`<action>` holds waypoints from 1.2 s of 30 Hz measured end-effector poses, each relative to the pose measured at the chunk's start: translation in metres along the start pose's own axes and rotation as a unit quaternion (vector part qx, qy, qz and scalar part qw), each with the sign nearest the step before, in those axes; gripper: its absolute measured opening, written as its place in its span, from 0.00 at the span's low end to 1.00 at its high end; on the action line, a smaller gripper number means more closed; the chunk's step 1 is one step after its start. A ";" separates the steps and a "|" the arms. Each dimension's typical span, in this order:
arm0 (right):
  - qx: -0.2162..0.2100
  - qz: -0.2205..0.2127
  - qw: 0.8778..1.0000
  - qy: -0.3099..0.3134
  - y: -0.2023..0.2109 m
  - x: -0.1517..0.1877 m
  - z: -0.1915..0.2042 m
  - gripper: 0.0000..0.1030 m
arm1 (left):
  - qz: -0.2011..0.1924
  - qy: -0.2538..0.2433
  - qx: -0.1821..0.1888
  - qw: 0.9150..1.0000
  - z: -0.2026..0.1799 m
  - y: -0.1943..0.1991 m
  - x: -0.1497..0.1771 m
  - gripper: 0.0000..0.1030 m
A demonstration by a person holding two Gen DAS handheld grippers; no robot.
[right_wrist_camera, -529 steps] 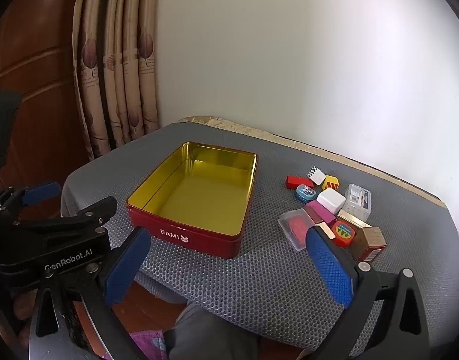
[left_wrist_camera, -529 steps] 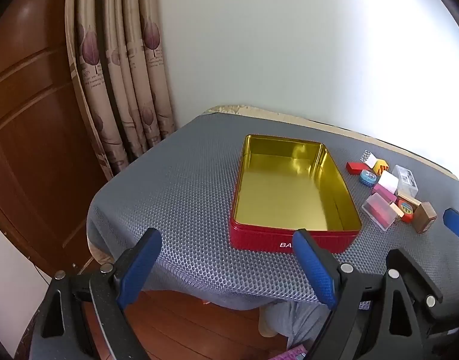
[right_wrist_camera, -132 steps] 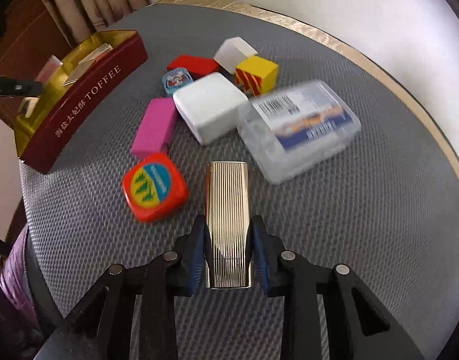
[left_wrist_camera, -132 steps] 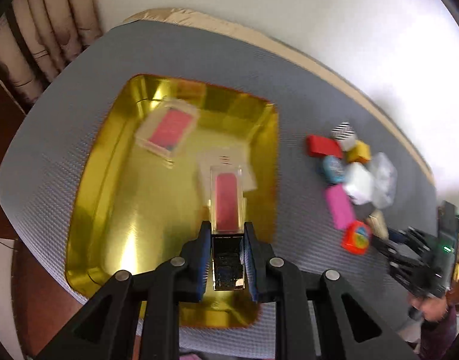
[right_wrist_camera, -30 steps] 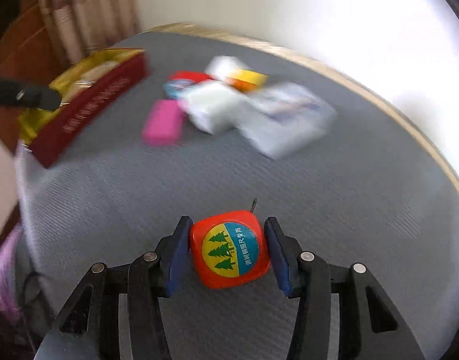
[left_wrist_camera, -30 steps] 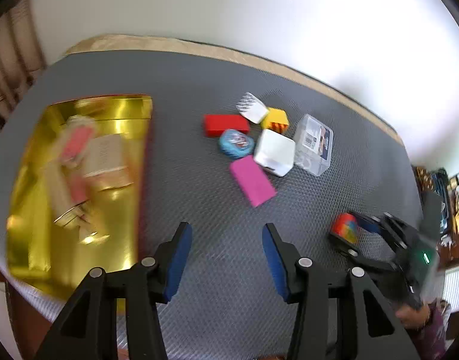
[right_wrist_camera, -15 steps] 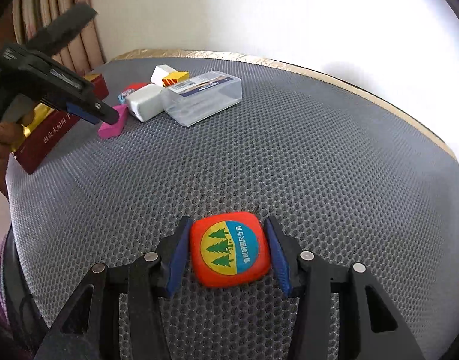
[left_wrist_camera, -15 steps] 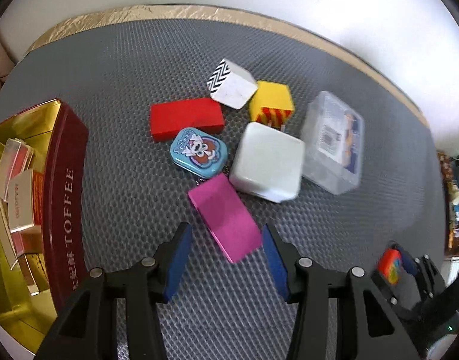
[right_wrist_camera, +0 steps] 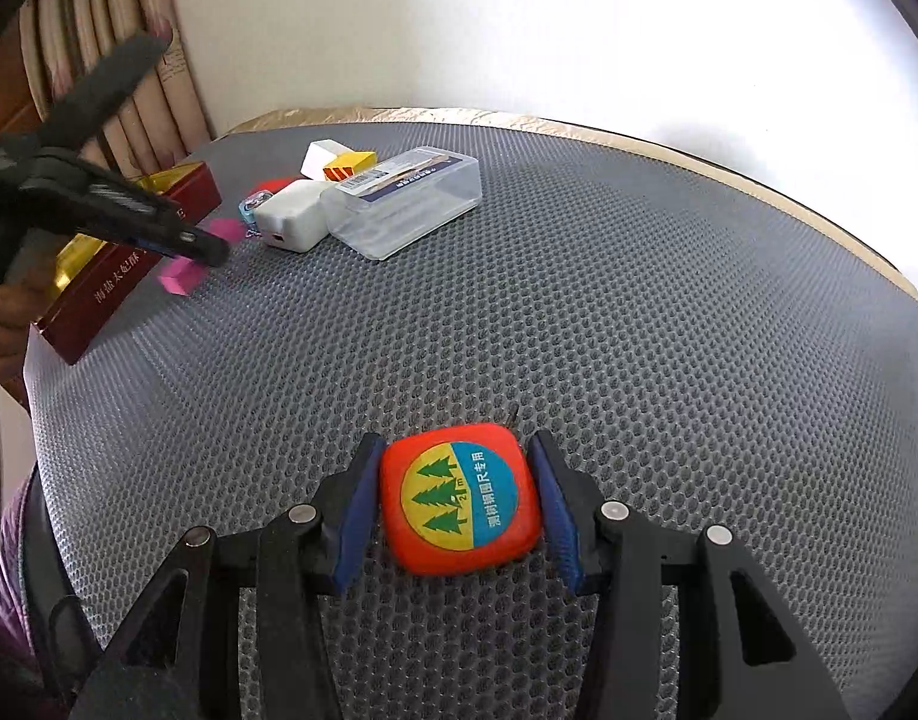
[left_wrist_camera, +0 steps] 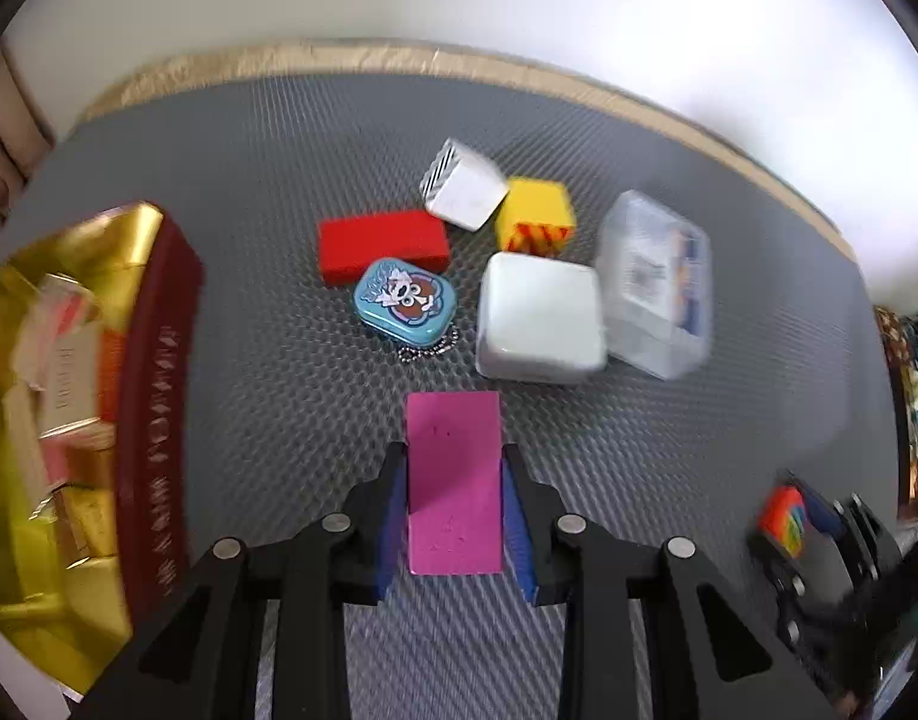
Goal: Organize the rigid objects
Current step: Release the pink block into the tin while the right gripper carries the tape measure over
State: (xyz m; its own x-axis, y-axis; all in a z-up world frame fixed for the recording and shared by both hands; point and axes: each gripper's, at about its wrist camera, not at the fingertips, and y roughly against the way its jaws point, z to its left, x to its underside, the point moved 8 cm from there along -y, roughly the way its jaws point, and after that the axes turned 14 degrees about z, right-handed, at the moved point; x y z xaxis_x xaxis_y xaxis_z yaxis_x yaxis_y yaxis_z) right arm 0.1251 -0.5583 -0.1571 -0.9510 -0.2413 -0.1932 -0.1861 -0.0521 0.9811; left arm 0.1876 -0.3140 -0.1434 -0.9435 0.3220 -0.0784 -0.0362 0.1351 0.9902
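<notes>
A flat pink block (left_wrist_camera: 453, 480) lies on the grey mesh table, and my left gripper (left_wrist_camera: 453, 456) points down over it. Its jaws are closing, and the blue pads (left_wrist_camera: 396, 498) touch the block's two long sides. The red tin (left_wrist_camera: 153, 390) with a gold inside stands to the left and holds several small boxes. My right gripper (right_wrist_camera: 456, 444) is shut on an orange tape measure (right_wrist_camera: 462, 498) with a tree label, just above the mat. In the right wrist view the left gripper (right_wrist_camera: 207, 249) covers part of the pink block (right_wrist_camera: 180, 276) beside the tin (right_wrist_camera: 117, 282).
Beyond the pink block lie a blue cartoon tin (left_wrist_camera: 406, 300) with a bead chain, a red block (left_wrist_camera: 381, 243), a white charger (left_wrist_camera: 540, 324), a clear plastic box (left_wrist_camera: 657, 282), a yellow cube (left_wrist_camera: 537, 216) and a white zigzag cube (left_wrist_camera: 465, 189). The table's beige edge (left_wrist_camera: 519, 69) meets a white wall.
My left gripper came down over the pink block and its jaws narrowed onto the block's sides. The right gripper swung away from the pile, then held still with the tape measure.
</notes>
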 end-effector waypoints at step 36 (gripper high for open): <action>-0.022 0.049 0.997 -0.056 -0.003 -0.018 0.015 0.43 | -0.178 0.189 -0.098 0.961 0.240 0.111 0.117 0.48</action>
State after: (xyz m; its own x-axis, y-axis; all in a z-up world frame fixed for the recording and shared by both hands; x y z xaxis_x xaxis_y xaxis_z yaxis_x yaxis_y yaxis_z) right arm 0.1391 -0.5393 -0.1562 -0.9861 -0.1386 -0.0917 -0.0817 -0.0760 0.9938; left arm 0.1528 -0.0361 -0.0704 -0.9111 -0.0802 -0.4043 -0.4044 -0.0166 0.9144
